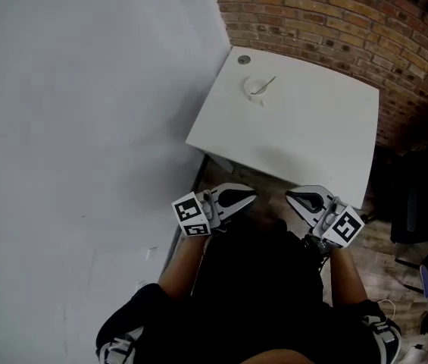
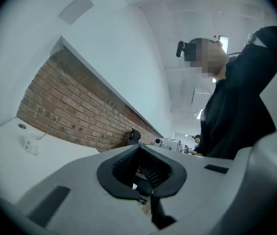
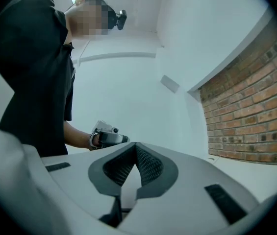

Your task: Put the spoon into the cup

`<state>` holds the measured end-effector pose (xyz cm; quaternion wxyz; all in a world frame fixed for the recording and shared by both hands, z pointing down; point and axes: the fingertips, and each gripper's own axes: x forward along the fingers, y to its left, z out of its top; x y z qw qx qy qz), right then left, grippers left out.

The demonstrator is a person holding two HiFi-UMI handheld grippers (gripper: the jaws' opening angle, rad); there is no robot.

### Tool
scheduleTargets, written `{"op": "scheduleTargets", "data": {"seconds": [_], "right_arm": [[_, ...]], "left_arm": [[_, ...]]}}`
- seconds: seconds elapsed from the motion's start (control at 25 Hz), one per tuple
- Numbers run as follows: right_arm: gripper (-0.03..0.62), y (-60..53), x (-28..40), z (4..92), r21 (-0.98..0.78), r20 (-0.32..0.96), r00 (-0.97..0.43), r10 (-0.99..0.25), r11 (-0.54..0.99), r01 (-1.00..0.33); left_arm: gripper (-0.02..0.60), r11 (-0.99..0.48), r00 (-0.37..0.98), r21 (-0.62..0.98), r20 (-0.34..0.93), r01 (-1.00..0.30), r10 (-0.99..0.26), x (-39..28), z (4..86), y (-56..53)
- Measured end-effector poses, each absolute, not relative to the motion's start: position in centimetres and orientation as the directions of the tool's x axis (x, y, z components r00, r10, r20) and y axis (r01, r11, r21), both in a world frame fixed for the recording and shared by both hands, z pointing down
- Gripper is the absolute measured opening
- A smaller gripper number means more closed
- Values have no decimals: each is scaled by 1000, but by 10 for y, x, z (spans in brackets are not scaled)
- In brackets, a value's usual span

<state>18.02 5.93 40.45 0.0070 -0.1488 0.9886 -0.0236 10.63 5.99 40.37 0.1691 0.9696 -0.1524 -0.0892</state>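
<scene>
A small pale cup [image 1: 254,92] stands near the far left corner of the white table [image 1: 312,135], and a spoon [image 1: 266,83] leans out of it. The left gripper view shows the same cup [image 2: 29,144] and spoon [image 2: 43,135] far off at the left. Both grippers are held close to the person's body, below the table's near edge and well away from the cup. My left gripper [image 1: 252,196] [image 2: 139,148] is shut and empty. My right gripper [image 1: 290,196] [image 3: 136,149] is shut and empty too, and its tip faces the left one. The right gripper view catches the left gripper [image 3: 110,137] in the person's hand.
A small round disc [image 1: 243,60] sits at the table's far left corner. A brick wall [image 1: 335,21] runs behind the table and a plain white wall [image 1: 77,127] fills the left. Dark furniture [image 1: 418,211] stands on the wooden floor at the right.
</scene>
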Motion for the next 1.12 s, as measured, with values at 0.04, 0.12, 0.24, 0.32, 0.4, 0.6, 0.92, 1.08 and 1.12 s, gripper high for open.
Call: {"op": "scheduleTargets", "data": {"seconds": [0.04, 0.12, 0.24, 0.32, 0.4, 0.6, 0.92, 1.08, 1.12], "right_arm": [[6, 65, 173, 399, -41, -28, -959, -282, 959, -281], [6, 74, 161, 376, -32, -98, -958, -269, 963, -267], [6, 86, 150, 347, -37, -167, -936, -309, 951, -307], [6, 98, 140, 337, -13, -174, -920, -352, 935, -356], [6, 118, 129, 335, -8, -169, -903, -395, 917, -399], [6, 172, 87, 358, -30, -65, -889, -454, 891, -453], [6, 244, 58, 387, -56, 25, -879, -477, 877, -477], [6, 250, 59, 378, -44, 3, -892, -453, 891, -453], [6, 248, 60, 373, -38, -9, -897, -442, 896, -442]], "left_arm": [[15, -897, 938, 350, -115, -269, -326, 102, 401, 64], [15, -899, 935, 342, -124, -274, -333, 97, 392, 71], [15, -914, 940, 324, -155, -242, -304, 92, 382, 83], [15, -931, 953, 307, -160, -199, -257, 87, 379, 97], [15, -939, 962, 303, -162, -163, -220, 76, 380, 119], [15, -928, 965, 353, -176, -120, -192, 26, 396, 170], [15, -916, 975, 401, -193, -21, -107, 13, 427, 241], [15, -933, 976, 359, -192, -32, -107, 16, 413, 257], [15, -937, 975, 347, -187, -46, -117, 17, 408, 258]]}}
